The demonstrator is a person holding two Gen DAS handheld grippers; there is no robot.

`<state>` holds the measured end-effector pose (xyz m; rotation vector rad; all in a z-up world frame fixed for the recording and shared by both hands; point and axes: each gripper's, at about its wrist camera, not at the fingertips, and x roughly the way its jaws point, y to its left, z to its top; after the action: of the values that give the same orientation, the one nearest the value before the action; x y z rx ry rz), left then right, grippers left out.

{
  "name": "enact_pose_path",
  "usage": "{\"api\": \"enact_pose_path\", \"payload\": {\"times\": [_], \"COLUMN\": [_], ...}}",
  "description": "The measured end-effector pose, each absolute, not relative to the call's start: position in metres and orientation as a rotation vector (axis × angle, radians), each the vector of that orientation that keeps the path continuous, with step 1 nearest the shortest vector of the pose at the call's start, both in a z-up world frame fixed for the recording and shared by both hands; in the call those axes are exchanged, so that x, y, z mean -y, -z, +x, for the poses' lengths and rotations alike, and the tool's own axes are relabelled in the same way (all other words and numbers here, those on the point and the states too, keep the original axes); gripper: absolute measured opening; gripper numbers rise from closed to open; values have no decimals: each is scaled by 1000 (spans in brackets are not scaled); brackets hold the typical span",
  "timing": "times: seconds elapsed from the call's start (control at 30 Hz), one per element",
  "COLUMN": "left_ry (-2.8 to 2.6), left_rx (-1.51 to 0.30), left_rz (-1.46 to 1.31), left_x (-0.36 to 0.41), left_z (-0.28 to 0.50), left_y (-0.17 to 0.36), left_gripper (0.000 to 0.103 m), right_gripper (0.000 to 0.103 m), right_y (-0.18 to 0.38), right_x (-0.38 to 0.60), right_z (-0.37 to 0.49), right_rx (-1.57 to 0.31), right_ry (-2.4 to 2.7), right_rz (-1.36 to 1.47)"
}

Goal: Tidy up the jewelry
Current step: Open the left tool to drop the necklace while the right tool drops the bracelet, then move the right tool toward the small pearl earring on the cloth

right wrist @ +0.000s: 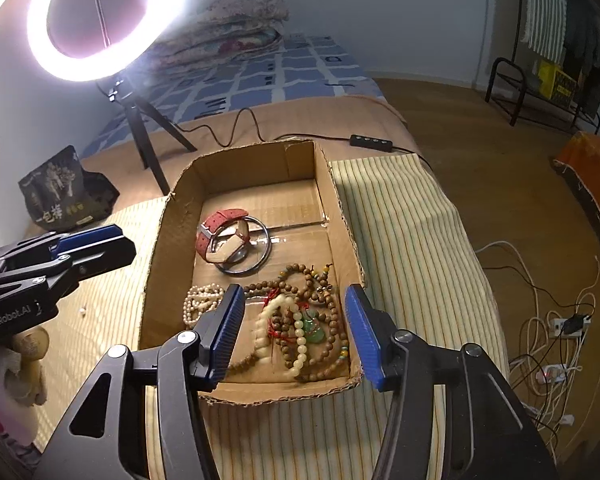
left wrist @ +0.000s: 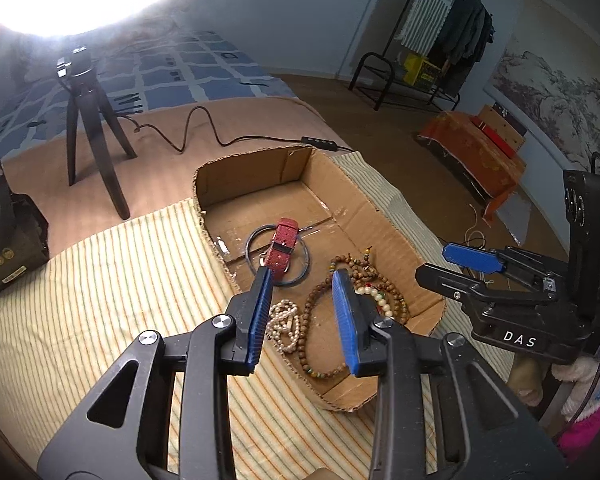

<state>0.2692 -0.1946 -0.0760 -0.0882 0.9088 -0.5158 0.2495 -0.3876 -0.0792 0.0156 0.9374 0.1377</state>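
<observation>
A shallow cardboard box (left wrist: 256, 172) (right wrist: 244, 168) lies on a striped cloth. In it are a red watch (left wrist: 283, 249) (right wrist: 220, 224) across a dark metal bangle (left wrist: 256, 236) (right wrist: 265, 236), a pearl string (left wrist: 286, 326) (right wrist: 198, 304), and tangled brown bead strands (left wrist: 312, 312) (right wrist: 332, 320) with white beads and a green pendant (right wrist: 316, 330). My left gripper (left wrist: 300, 276) is open and empty above the box's near left part. My right gripper (right wrist: 294, 294) is open and empty above the bead tangle; it also shows in the left wrist view (left wrist: 472, 258).
A ring light on a black tripod (left wrist: 94, 132) (right wrist: 148, 136) stands behind the box, its cable and switch (left wrist: 320, 143) (right wrist: 370, 142) trailing along the bed. A dark packet (right wrist: 66, 192) lies at left. Cables and power strips (right wrist: 556, 332) lie on the floor at right.
</observation>
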Motion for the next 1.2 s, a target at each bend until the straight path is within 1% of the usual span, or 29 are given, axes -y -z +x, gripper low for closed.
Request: {"api": "enact_pose_path", "payload": {"times": [0.13,0.27,0.3,0.37,0.43,0.47,0.53,0.57,0.6,0.83,1.2], "left_ry": [508,499,497,485,468,457,437,424,417,361,339], "left_rx": [-904,-903,-902,-894,-875,-868,-859,-855,-855,-844,-878], "left_rz": [-74,-80,-80,-70,-65,-65,-70,-79,-84,-68,-24], "left_x": [188,175,172,162,152,146,135,126,121,80,38], "left_z": [265,261,261,258,255,254,252,251,251,241,221], "left_y": [74,70,69,66,62,60,58,56,56,54,75], "left_gripper": [31,31,31,38,49,51,58,59,59,59,58], "right_gripper": [52,61,61,61,61,61,67,71,72,73,73], "right_y": [79,75,74,72,69,69,66,65,62,54,52], "right_x": [383,376,375,372,368,366,361,359,355,330,279], "right_z": [250,247,246,245,243,243,241,240,239,234,225], "right_rx": [-940,-921,-918,-911,-901,-896,-885,-879,-869,-848,-828], "right_ry": [-147,-150,-153,-157,-165,-171,-183,-186,-192,-247,-362], "right_rz": [10,-4,-4,-6,-8,-9,-14,-17,-23,-45,-60]}}
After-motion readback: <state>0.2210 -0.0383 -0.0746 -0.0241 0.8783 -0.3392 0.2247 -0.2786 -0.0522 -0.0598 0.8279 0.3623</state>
